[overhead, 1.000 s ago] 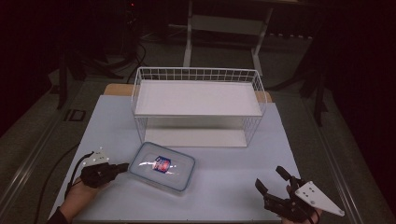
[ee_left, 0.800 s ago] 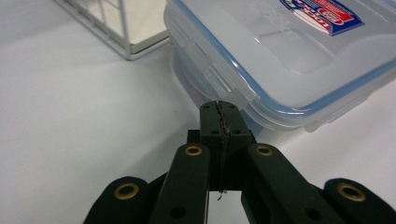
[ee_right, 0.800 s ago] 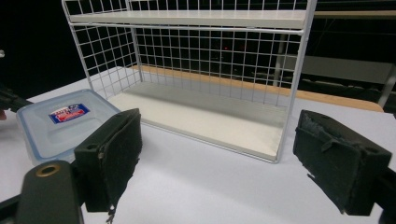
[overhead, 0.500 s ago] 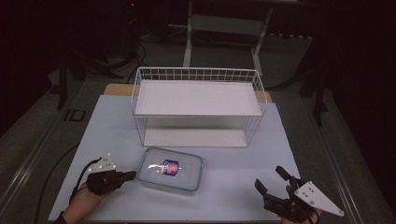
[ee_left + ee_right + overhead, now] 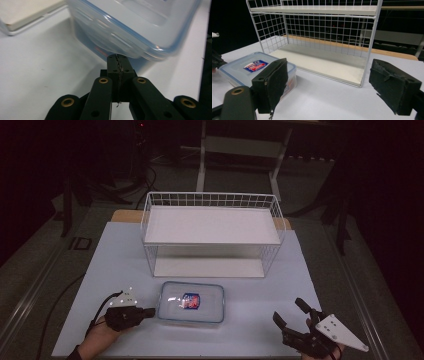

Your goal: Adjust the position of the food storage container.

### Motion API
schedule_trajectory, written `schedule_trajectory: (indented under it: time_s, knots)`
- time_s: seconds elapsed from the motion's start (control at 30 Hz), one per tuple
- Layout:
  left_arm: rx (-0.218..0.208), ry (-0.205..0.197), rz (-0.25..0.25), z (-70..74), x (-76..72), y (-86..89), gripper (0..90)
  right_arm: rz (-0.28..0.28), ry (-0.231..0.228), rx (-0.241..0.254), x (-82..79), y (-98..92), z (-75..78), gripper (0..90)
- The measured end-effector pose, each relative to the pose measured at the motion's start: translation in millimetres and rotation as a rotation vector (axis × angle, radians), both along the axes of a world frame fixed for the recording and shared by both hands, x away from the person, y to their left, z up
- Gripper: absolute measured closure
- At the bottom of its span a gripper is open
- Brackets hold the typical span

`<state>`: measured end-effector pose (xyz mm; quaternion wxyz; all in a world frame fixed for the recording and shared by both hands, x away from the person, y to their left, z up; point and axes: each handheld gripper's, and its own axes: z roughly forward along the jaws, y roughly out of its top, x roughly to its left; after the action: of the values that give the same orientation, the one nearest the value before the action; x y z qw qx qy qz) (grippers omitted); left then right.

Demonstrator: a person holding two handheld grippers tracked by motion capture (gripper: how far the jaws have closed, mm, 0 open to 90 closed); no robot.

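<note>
Just ahead of the clenched left gripper (image 5: pixel 117 60) fingertips lies the lidded plastic container (image 5: pixel 191 301), touching them.

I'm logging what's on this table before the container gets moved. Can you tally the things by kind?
Clear plastic container with blue-rimmed lid: 1
White wire shelf rack: 1
Black handheld gripper: 2, left gripper and right gripper
Total: 4

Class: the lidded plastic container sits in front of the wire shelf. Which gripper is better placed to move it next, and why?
Left. The left gripper, shut, touches the container at its left side; the right gripper stands open and apart, off to the container's right.
</note>
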<state>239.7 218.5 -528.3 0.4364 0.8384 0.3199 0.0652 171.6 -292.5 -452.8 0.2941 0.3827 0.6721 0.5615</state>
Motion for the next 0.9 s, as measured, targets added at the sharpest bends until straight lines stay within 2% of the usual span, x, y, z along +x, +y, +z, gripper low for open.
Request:
schedule_trajectory:
  time_s: [0.13,0.27,0.6,0.9]
  knots:
    - [-0.017,-0.025,0.033,6.5,9.4,2.1,88.8,0.001,0.000,0.003,0.5,0.0,0.1,15.1]
    - [-0.028,-0.022,0.045,8.4,17.2,-0.9,88.8,0.003,0.002,0.002,0.0,1.1,0.2,15.1]
    - [-0.033,-0.016,0.020,9.7,16.7,-9.5,88.8,0.007,0.004,-0.006,1.3,2.0,-0.8,15.1]
    - [-0.038,-0.020,-0.026,12.0,18.3,-26.8,88.8,0.006,0.007,-0.007,1.9,2.0,-1.5,15.1]
